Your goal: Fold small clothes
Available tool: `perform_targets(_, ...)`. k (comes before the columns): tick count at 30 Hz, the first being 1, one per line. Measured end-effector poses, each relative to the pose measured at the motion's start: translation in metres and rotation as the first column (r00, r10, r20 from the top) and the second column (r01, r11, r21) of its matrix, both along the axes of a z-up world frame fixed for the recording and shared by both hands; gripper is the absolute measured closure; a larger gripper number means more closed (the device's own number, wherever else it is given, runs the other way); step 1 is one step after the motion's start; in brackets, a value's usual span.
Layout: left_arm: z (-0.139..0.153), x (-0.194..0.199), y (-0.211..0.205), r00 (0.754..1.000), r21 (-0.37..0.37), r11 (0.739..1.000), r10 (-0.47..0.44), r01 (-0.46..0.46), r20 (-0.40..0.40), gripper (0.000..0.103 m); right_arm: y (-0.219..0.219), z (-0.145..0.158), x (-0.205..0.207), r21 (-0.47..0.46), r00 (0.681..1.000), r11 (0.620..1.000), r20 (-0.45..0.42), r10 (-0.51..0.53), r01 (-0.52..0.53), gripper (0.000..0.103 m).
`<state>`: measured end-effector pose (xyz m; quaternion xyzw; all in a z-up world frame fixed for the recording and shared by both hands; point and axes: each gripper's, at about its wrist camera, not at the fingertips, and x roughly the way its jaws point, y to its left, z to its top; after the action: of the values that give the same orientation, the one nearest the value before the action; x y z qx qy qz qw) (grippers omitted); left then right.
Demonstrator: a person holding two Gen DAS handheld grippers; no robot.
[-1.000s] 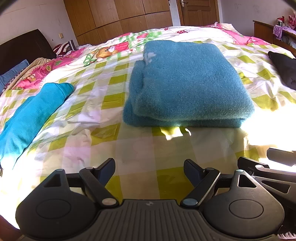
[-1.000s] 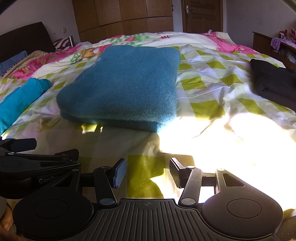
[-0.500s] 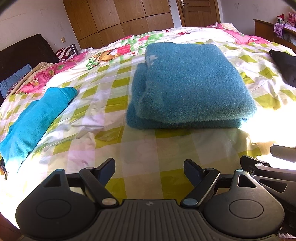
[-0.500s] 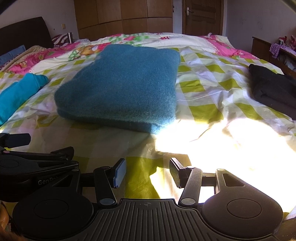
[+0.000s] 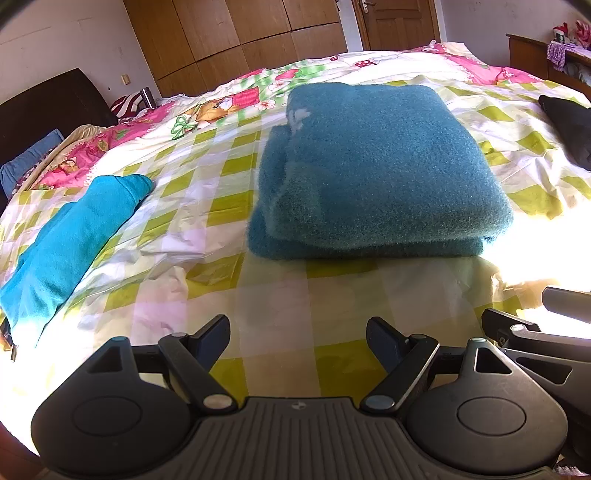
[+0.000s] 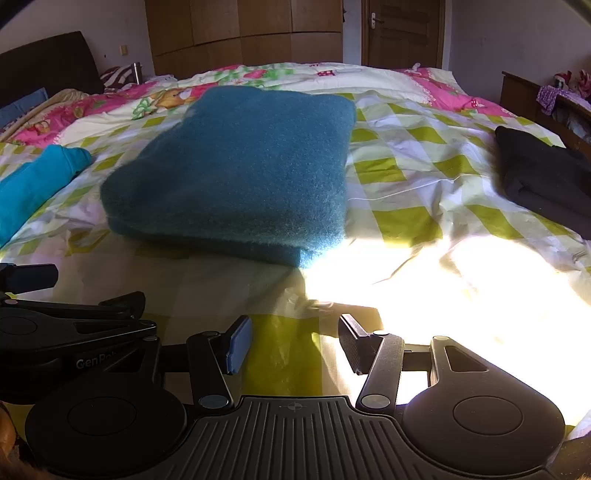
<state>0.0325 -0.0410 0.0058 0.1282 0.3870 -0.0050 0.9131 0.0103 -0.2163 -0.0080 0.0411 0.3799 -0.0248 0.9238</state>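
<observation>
Dead ahead of both cameras, I've got the folded teal fleece (image 5: 376, 166) lying flat in the middle of the bed (image 5: 280, 314), a thick squared stack with its folded layers showing along the near edge. Its long axis runs away from me toward the wardrobe (image 5: 236, 33), short edge facing the rig. Nothing is touching it.

Left of the fleece, well apart, lies a bright turquoise garment (image 5: 70, 240), long and loosely rolled, angled toward the headboard side. Right of the fleece, also well apart, sits a dark black garment (image 6: 543, 184), bunched, not neatly squared as far as I can tell.

My left gripper (image 5: 297, 339) is wide open and empty, hovering over bare sheet just short of the fleece's near edge. My right gripper (image 6: 293, 341) is open too, a bit narrower, holding nothing, with strong sunlight washing out the sheet to its right.

I judge the fleece done, so the next piece is the question. The turquoise one lies off to the left of the fleece, nearer my left gripper; the black one lies off to the right, nearer my right gripper. Either one means a sideways reach, not forward.
</observation>
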Motion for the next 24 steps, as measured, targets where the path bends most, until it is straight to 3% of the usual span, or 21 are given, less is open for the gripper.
perform_targets(24, 0.0031, -0.0030, -0.0051, 1.000, 0.026, 1.000, 0.000, -0.001, 0.016, 0.010, -0.0016, 0.0007, -0.0017, -0.003, 1.000, 1.000, 0.007, -0.005, 0.005, 0.049)
